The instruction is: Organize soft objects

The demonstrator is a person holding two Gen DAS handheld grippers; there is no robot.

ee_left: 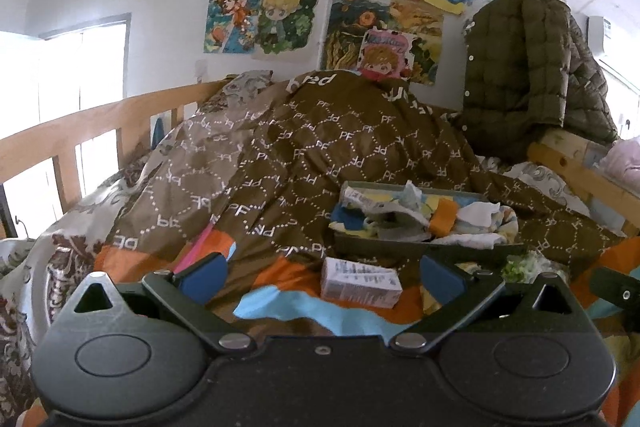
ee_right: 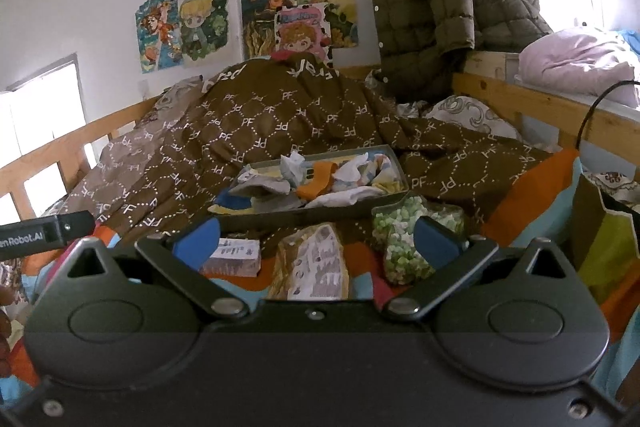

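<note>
Brown quilt hides the bed's far half; tray rim partly buried under cloths. Left claw and right claw both spread, empty.

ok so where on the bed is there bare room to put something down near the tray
Freest is the brown PF-patterned quilt left of the grey sock-filled tray, though it slopes. Another bare patch is the orange-and-blue sheet right of the clear bag of green and white pieces. In front of the tray is crowded: small printed carton, flat printed packet, that bag.
</note>
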